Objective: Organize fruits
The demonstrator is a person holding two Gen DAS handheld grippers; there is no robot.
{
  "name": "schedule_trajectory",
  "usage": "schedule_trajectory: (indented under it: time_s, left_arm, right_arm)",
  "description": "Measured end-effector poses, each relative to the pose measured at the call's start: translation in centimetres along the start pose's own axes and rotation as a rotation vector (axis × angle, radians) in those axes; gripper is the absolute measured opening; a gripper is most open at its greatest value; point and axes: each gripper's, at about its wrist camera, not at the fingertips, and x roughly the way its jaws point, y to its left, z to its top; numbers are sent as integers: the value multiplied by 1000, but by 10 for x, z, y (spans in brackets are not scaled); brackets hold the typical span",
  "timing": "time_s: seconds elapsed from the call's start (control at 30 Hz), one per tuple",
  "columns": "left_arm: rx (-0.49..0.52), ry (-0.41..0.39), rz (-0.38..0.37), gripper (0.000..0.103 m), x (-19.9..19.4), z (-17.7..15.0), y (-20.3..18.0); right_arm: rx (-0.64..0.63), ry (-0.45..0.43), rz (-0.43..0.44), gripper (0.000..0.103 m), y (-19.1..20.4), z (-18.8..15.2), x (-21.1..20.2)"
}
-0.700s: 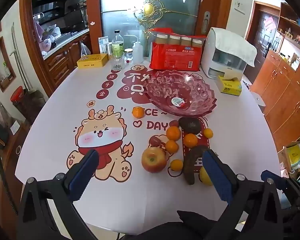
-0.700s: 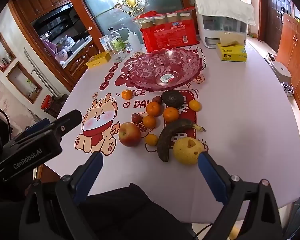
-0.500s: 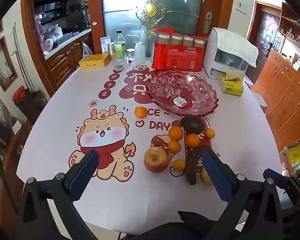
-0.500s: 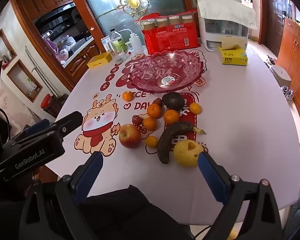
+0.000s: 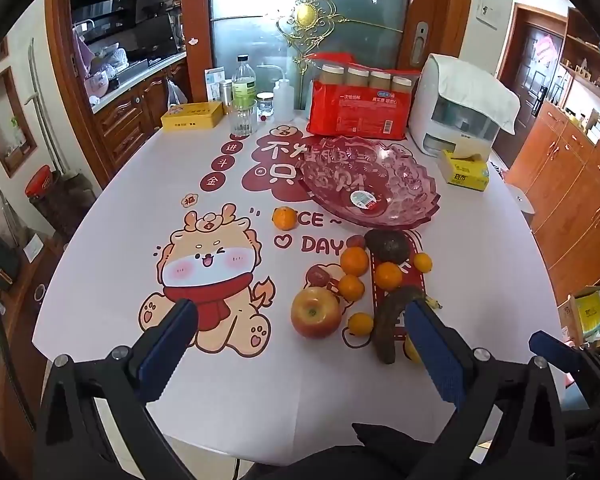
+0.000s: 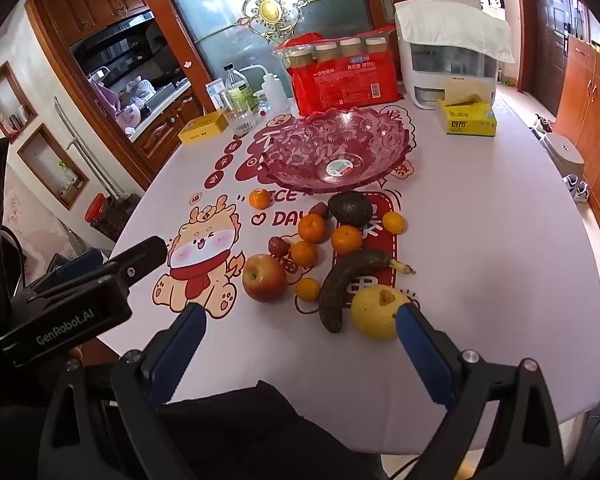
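We see nothing sorted yet. The bowl (image 5: pixel 416 216) stands on the worktop (image 5: pixel 480 280) with only a sticker in its bottom, and no fruit lies in it. All the fruit sits loose on the worktop, on our side of the bowl.

Nearest the bowl's near rim lies the avocado (image 6: pixel 350 209), with a small red fruit (image 6: pixel 319 210) just beside it. One mandarin (image 6: pixel 259 199) sits alone, off to the left of the bowl's near edge. Further from the bowl comes a loose cluster of mandarins (image 6: pixel 346 239), one smaller one (image 6: pixel 394 222) to the right of the avocado and a second red fruit (image 6: pixel 279 246) to the left of the cluster. Furthest from the bowl are the apple (image 6: pixel 264 278), the dark banana (image 6: pixel 340 284) and the pear (image 6: pixel 376 311), the banana touching or almost touching the pear.

Both tongs hang over the near worktop edge, well apart from the bowl. The left tongs (image 5: pixel 300 344) are spread wide with nothing between them. The right tongs (image 6: pixel 300 344) are likewise released and empty, their right finger (image 6: pixel 420 352) just beside the pear in the right wrist view.

We judge the whole job is left: every piece has to go into the bowl, and the pear or the apple looks like the nearest first pick.
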Motion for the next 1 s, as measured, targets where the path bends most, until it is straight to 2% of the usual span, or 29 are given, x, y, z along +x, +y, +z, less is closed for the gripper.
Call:
schedule_trajectory:
  time_s: [0.13, 0.47, 0.8, 1.0]
  left_arm:
    - [-2, 6, -25, 102, 1, -5, 0]
    - [-11, 17, -24, 102, -6, -11, -6]
    - [-20, 35, 12, 102, -19, -24, -19]
    - [-25, 33, 18, 102, -28, -35, -26]
  right_arm:
    - [6, -15, -2, 97, -2, -1, -4]
    - [14, -32, 1, 97, -9, -4, -11]
    - [20, -27, 32, 97, -24, -14, -21]
    - [-5, -57, 32, 96, -31, -15, -32]
